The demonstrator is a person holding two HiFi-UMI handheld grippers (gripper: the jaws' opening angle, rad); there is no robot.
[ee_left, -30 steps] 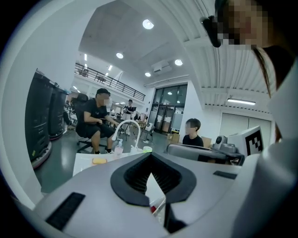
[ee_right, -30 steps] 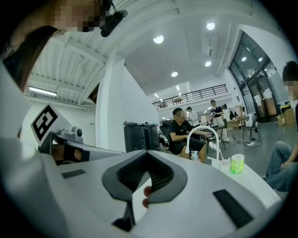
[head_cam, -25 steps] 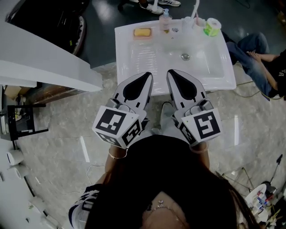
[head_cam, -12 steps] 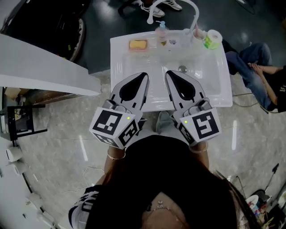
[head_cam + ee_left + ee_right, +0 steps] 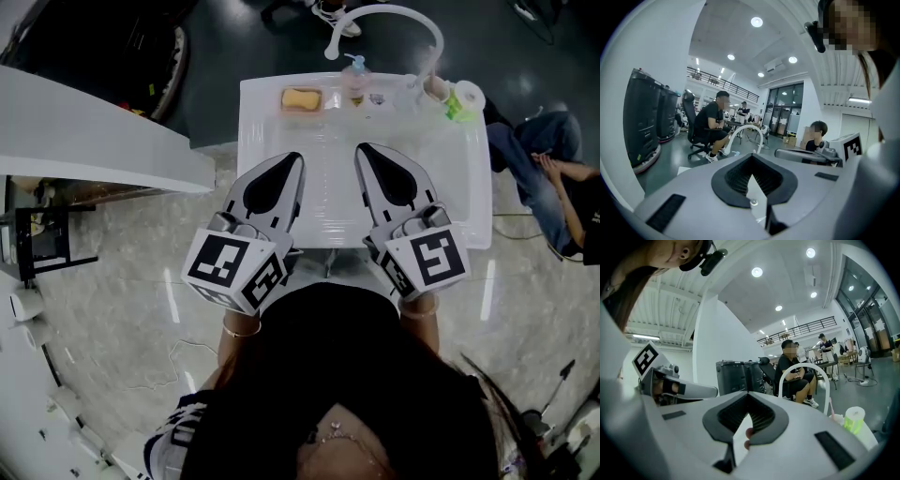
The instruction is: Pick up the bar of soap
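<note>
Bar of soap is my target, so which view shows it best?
The head view: the bar of soap lies unobstructed at the sink's far left corner. Both gripper views look over the room and miss it.

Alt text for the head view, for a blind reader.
From above: a person holds the left gripper and right gripper, both shut, over a white sink. A yellow bar of soap lies at its far left corner.
</note>
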